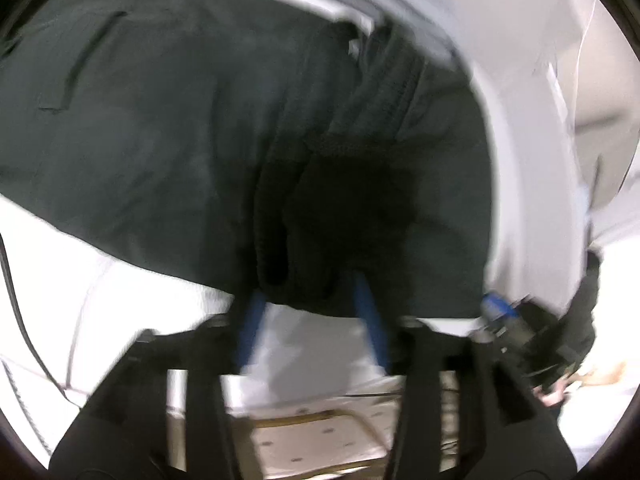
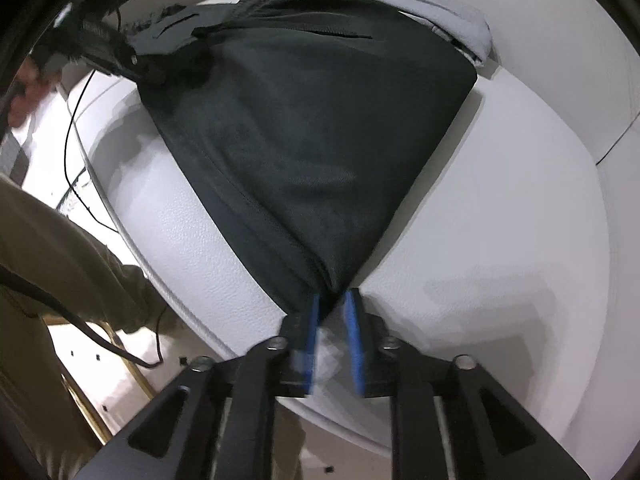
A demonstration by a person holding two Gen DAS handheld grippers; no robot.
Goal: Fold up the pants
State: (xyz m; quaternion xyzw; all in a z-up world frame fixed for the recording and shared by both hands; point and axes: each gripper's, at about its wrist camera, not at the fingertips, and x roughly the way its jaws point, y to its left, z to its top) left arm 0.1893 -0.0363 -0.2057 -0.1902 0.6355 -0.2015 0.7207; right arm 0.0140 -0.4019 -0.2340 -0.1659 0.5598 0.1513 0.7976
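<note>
- The white cushioned seat [image 2: 500,208] fills most of the right wrist view and bears everything else; its leather-like surface shows a seam at the right.
- The black pants [image 2: 312,128] lie spread on that seat, a zipped pocket slit near their far edge; no brand or label can be read on them.
- A folded grey garment [image 2: 420,8] rests at the far edge, touching the pants.
- The right gripper [image 2: 332,300] pinches a bunched corner of the pants between its blue pads [image 2: 352,332].
- The left gripper [image 1: 308,288], blurred, has its fingertips buried in the gathered, ribbed waistband fabric, jaws set around the bunch; it appears to be holding it.
</note>
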